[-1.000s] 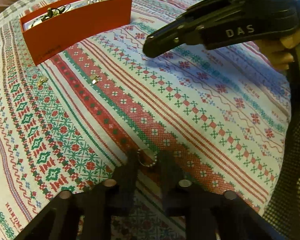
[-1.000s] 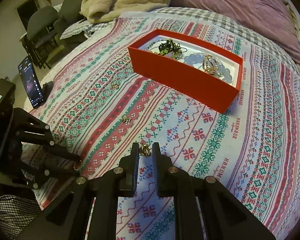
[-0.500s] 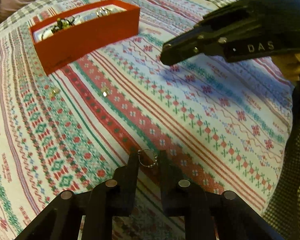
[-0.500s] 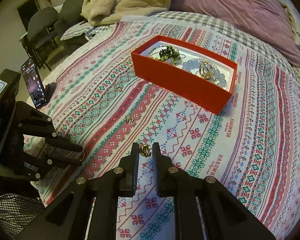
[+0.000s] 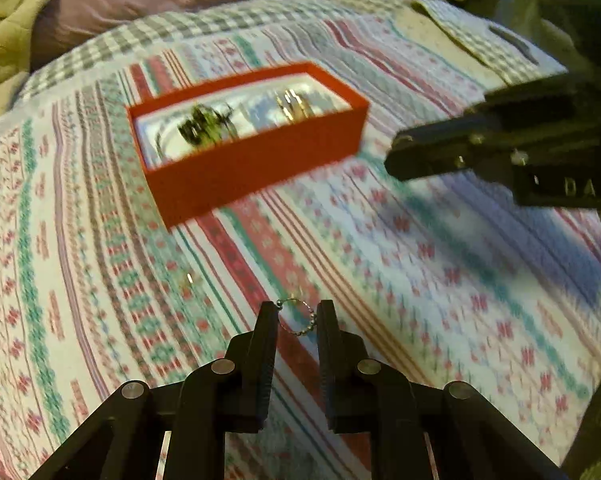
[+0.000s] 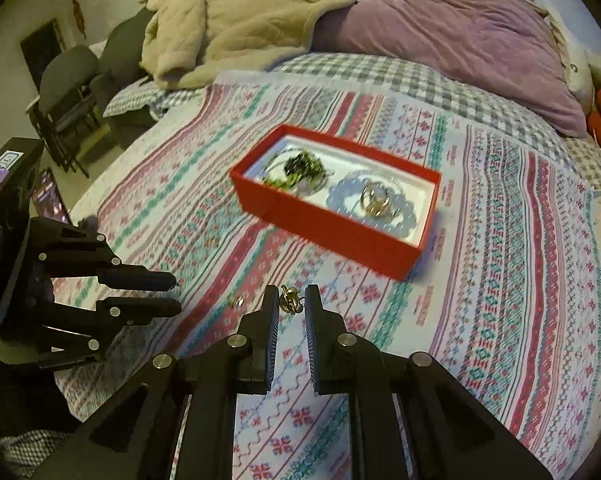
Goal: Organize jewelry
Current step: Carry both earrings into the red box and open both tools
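Silver beads form the small ring (image 5: 298,317) pinched at the very tips of the left gripper (image 5: 297,314), whose jaws stand nearly closed on it. The right gripper (image 6: 292,300) is likewise almost shut, clamping a little gold piece (image 6: 289,299) at its tips. Both trinkets hang above the patterned bedspread (image 6: 500,280), near its front edge.

Each hold looks slight, right at the fingertips, so a jolt or a quick tilt could let a piece slip out; on this busy weave it would be hard to find. The two grippers also point toward the same spot, and crowding could knock one against the other.

Just beyond the jaws, two more small gold bits (image 6: 236,301) (image 5: 189,279) lie loose on the spread, not yet gathered. Farther on, toward the middle of the bed, sits the red box (image 6: 332,236), open, with a dark green cluster (image 6: 300,168) in one end and gold rings (image 6: 376,200) on pale beads in the other.
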A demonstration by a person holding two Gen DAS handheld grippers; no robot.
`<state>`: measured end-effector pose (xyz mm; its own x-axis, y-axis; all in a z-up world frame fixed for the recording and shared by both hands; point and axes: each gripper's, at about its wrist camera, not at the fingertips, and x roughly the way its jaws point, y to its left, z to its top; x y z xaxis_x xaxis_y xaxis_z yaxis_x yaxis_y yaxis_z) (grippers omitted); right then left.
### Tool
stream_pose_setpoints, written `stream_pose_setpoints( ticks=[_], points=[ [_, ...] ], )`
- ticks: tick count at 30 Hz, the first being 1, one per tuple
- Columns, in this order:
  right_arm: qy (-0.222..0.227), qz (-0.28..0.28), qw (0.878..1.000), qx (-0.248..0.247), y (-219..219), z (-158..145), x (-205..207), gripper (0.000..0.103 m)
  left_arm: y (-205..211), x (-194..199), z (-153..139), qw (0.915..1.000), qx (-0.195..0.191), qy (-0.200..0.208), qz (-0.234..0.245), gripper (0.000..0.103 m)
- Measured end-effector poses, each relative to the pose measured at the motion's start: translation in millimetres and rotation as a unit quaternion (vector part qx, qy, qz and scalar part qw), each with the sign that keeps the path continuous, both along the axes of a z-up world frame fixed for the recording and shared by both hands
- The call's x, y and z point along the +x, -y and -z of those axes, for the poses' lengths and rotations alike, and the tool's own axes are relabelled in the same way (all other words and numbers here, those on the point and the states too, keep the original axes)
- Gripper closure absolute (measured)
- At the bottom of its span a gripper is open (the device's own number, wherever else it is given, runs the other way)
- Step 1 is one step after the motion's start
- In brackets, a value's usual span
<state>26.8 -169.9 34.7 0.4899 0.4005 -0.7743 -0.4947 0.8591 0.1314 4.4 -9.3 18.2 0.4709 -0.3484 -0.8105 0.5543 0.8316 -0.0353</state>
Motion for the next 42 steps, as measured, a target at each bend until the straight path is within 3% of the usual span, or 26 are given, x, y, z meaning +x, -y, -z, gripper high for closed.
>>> stream_pose_setpoints(
  ticks=[14, 26, 38, 42],
  points=[
    [0.010, 0.055, 0.998, 0.027, 11.7, -13.9, 43.4, 0.089, 12.7, 51.3, -31.7, 0.9976, -0.034, 0.039, -0.046, 0.089],
    [-0.017, 0.089, 0.995, 0.029, 17.6, 5.8, 83.9, 0.089, 29.2, 99.1, -12.6, 0.9957, -0.036, 0.028, -0.081, 0.089],
    [-0.026, 0.090, 0.995, 0.028, 22.0, 12.8, 94.9, 0.088, 36.3, 110.1, -1.7, 0.9958, -0.033, 0.015, -0.084, 0.087],
    [-0.031, 0.090, 0.995, 0.031, 23.3, 11.8, 94.0, 0.086, 34.7, 110.0, -3.2, 0.9959, -0.032, 0.014, -0.084, 0.076]
  ],
)
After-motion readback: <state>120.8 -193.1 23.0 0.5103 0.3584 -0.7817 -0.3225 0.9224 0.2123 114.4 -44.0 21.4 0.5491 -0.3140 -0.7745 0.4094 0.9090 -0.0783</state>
